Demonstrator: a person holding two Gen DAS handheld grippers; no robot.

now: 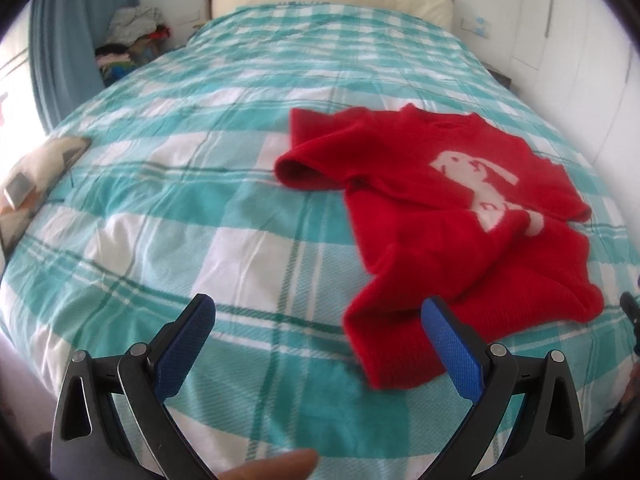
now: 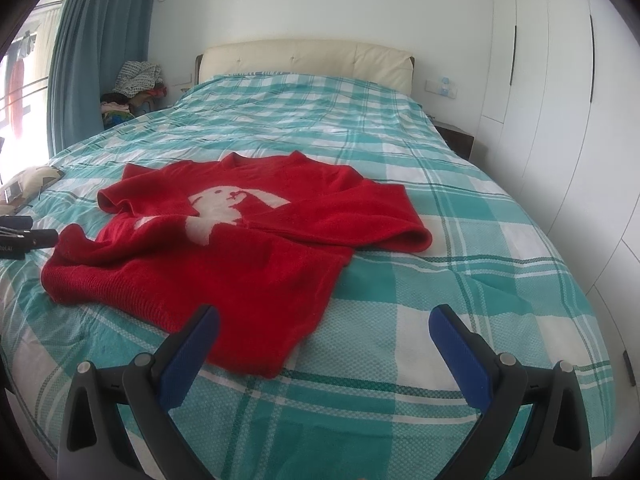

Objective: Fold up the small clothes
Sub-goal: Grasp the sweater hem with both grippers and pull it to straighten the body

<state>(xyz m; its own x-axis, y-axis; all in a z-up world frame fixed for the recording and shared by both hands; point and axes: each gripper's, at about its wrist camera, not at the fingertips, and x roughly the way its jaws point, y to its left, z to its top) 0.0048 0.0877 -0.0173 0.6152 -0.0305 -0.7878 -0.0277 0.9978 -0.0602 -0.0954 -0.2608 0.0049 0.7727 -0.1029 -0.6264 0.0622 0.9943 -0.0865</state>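
Observation:
A small red knitted sweater (image 1: 452, 224) with a white rabbit motif lies rumpled and face up on the bed. It also shows in the right wrist view (image 2: 224, 248). Both sleeves are bent inward across the body. My left gripper (image 1: 318, 320) is open and empty, above the bed just left of the sweater's near hem. My right gripper (image 2: 324, 328) is open and empty, above the near right corner of the hem. The left gripper also shows at the left edge of the right wrist view (image 2: 24, 236).
The bed (image 2: 460, 280) has a teal and white checked cover and a cream headboard (image 2: 304, 58). A pile of clothes (image 2: 132, 88) sits at the far left by a blue curtain (image 2: 96, 48). A cream cushion (image 1: 44, 164) lies on the left edge. White wardrobes (image 2: 560, 100) stand on the right.

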